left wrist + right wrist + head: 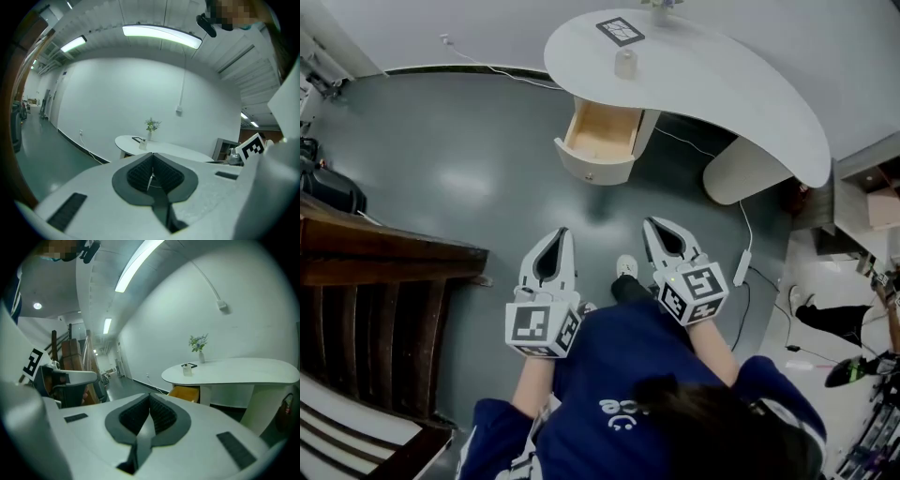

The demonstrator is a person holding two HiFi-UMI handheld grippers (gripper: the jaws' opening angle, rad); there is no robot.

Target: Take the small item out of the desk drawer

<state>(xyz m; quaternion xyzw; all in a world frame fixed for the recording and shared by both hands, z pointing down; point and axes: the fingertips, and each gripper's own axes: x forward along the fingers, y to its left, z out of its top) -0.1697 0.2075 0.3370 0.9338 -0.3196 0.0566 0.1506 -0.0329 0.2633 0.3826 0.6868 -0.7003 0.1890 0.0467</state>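
A white curved desk (pixel 722 84) stands ahead across the grey floor. Its wooden drawer (pixel 602 134) is pulled open, and I see nothing inside it. On the desktop above the drawer stands a small pale container (pixel 625 63), next to a marker card (pixel 621 30). Both grippers hang well short of the desk, level with the person's waist. My left gripper (pixel 563 232) is shut and holds nothing; so is my right gripper (pixel 651 224). In the right gripper view the open drawer (pixel 185 392) and the container (pixel 187 370) show far beyond the shut jaws.
A dark wooden structure (pixel 384 309) fills the left side. A vase with a plant (pixel 199 347) stands at the desk's far end. A cable and a power strip (pixel 742 268) lie on the floor right of the desk's pedestal. Shelving (pixel 862 202) stands at the right.
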